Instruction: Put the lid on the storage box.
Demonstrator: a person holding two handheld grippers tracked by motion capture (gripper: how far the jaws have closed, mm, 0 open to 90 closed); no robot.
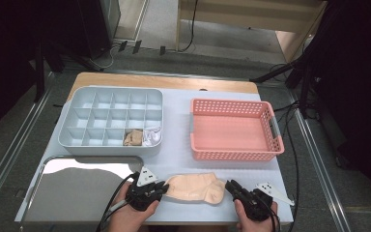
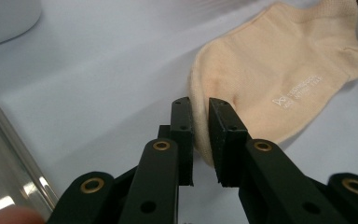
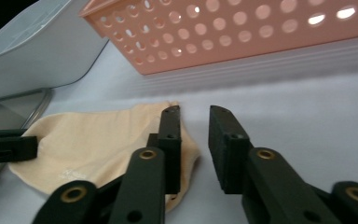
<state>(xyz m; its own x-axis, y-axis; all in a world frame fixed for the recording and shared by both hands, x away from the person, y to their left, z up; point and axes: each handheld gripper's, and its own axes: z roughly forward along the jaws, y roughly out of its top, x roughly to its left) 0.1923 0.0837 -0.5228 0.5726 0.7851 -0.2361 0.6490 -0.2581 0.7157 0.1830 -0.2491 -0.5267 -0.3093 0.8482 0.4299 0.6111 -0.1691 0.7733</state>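
Sock [image 1: 195,188] lies flat on your table's white mat [image 1: 174,140], between tray [image 1: 84,186] and pink basket [image 1: 234,129]. Your left gripper [image 2: 200,112] pinches its toe edge; your right gripper [image 3: 193,122] stands slightly spread, cuff edge beside one jaw, unpinched.

Pretty tight up front: the sock [image 1: 195,187] lies flat between the left gripper [image 1: 162,187] and the right gripper [image 1: 230,186], so nothing passes there. Behind it, a bare strip of surface [image 1: 176,159] runs toward the gap between the grey divided organizer [image 1: 111,145] and the pink basket [image 1: 234,154]. The metal tray [image 1: 77,186] covers the left front corner.
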